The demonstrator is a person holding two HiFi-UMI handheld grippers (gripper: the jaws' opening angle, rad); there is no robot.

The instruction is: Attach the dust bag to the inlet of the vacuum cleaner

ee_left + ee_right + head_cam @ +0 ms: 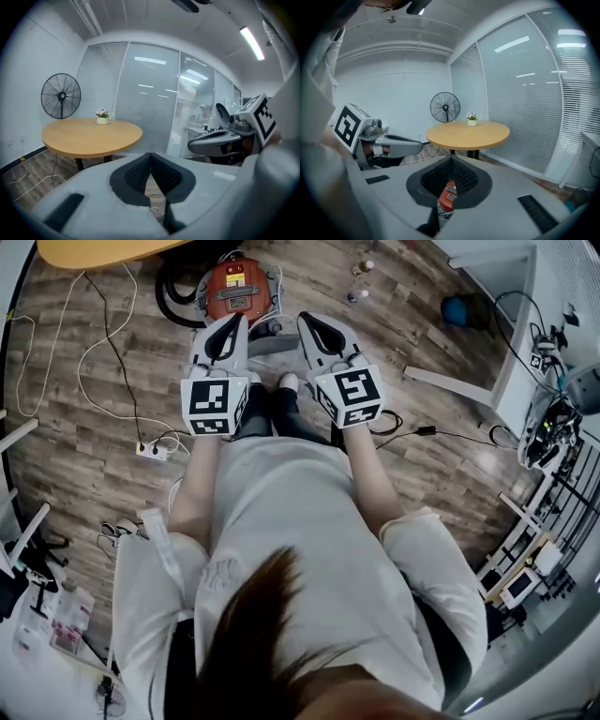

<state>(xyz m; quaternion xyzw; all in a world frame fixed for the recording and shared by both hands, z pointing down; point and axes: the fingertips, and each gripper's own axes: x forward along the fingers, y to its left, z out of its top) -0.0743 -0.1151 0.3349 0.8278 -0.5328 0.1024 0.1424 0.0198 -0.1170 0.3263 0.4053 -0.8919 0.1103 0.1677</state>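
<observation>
Wood floor (84,427) is cluttered; vacuum (236,292) is parked on it, ahead. Left gripper (242,322) and right gripper (305,321) are held high, jaws fully closed, nothing gripped. Dust bag is not seen in any view. Risk: cables (103,343) could be snagged or tripped on during approach.

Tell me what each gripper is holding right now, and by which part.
Nothing is held. The left gripper and right gripper are both shut and empty; the vacuum cleaner sits on the floor beyond them.
</observation>
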